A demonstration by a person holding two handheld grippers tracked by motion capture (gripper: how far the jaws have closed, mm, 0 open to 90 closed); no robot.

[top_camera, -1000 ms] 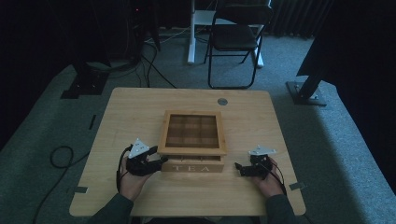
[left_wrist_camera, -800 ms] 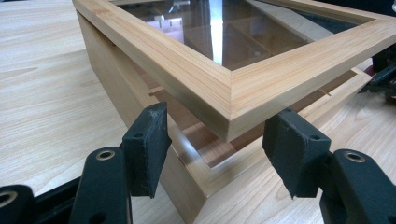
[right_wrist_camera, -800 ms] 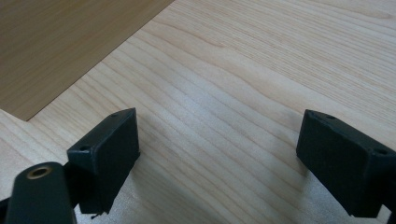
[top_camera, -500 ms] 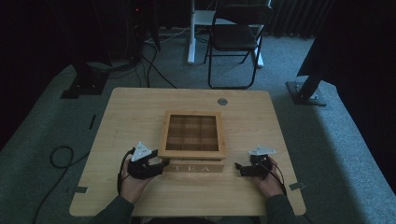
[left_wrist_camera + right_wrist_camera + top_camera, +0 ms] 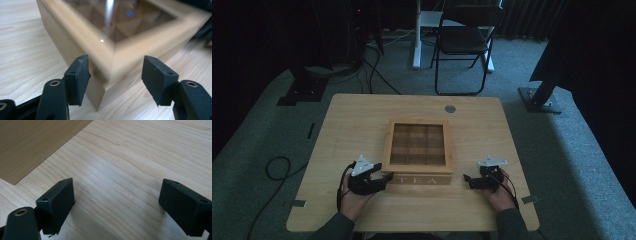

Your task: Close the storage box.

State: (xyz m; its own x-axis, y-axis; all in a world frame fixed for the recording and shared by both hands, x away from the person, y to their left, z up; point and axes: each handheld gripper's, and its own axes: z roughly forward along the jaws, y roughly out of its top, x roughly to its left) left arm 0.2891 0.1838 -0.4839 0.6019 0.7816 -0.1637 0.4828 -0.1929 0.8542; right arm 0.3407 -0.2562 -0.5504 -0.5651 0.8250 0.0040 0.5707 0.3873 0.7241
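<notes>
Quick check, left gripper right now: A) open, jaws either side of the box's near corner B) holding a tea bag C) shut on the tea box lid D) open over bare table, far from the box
A: in the left gripper view the left gripper is open, its two jaws standing apart on either side of the near corner of the tea box, clamping nothing.
</notes>
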